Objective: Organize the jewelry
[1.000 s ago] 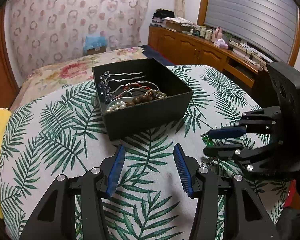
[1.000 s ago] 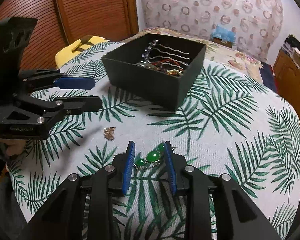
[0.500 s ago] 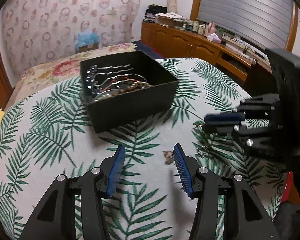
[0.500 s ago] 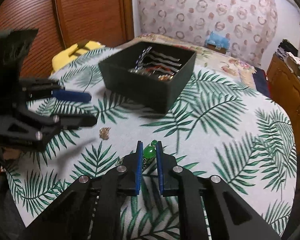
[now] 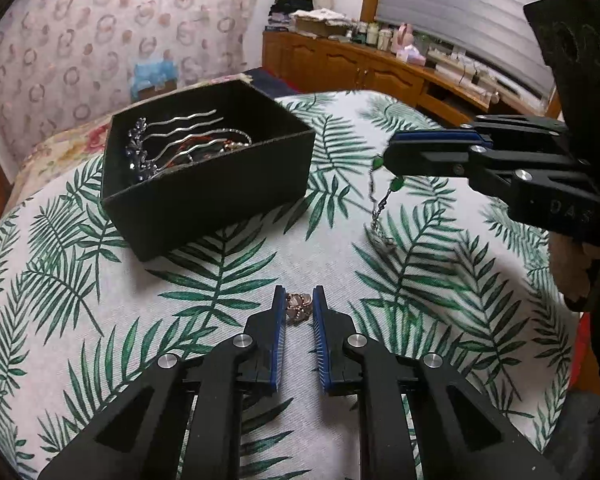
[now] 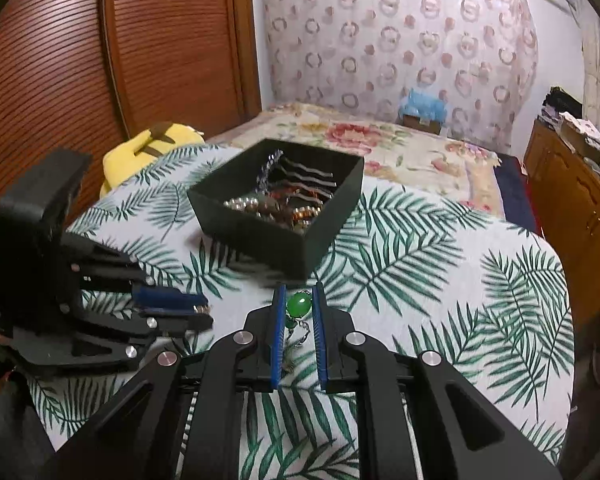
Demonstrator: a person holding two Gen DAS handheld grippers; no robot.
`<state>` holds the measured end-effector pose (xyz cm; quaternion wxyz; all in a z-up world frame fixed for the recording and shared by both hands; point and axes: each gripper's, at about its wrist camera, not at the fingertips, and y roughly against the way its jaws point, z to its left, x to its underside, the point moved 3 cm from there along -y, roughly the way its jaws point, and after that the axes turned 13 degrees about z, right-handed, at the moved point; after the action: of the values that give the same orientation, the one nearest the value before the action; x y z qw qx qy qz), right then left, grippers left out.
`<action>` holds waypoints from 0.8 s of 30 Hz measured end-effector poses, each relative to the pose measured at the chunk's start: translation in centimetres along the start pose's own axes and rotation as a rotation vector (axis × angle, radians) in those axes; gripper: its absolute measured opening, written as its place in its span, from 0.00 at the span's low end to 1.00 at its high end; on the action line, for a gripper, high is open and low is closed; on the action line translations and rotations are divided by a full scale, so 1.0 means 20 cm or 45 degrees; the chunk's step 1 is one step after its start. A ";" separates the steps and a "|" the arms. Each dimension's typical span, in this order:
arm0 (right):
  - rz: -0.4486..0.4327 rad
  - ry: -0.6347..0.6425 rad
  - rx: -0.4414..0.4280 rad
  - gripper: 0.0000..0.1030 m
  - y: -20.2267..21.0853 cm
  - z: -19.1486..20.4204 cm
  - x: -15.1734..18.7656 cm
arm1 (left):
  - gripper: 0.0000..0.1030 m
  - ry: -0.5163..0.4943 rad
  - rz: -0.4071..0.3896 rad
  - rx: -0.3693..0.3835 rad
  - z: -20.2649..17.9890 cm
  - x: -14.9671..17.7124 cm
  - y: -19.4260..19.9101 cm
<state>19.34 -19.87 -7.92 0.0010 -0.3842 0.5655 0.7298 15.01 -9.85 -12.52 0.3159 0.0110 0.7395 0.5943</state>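
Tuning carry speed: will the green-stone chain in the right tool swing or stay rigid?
Likely floppy: the green-stone chain hangs limp below the right tool, its tail touching the tablecloth. Probably light, given thin links. It may swing and snag on the black box rim.

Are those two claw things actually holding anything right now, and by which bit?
Right gripper: green-stone necklace, pinched by a stone. Left gripper: closing around a small brooch-like piece.

A floral bed (image 6: 380, 140) meets ring-patterned curtains (image 6: 400, 40) — wooden cabinets (image 5: 340, 64) (cluttered tops) under a shuttered window (image 5: 460, 12).
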 end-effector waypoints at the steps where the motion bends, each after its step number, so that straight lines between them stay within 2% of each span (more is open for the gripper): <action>1: -0.012 0.004 -0.001 0.14 0.01 0.00 -0.01 | 0.12 0.006 -0.002 -0.006 0.00 0.00 0.00; 7: -0.073 0.034 0.005 0.14 0.07 0.00 -0.11 | 0.12 0.048 -0.058 -0.009 0.05 -0.05 0.08; 15: -0.167 0.096 0.033 0.14 0.16 -0.01 -0.30 | 0.12 0.069 -0.140 -0.059 0.13 -0.17 0.19; 24: -0.201 0.157 0.005 0.14 0.14 0.00 -0.47 | 0.12 0.108 -0.186 -0.103 0.25 -0.27 0.24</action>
<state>24.79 -16.82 -0.41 0.0246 -0.4718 0.5340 0.7012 20.07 -6.34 -6.31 0.3271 -0.0811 0.7263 0.5991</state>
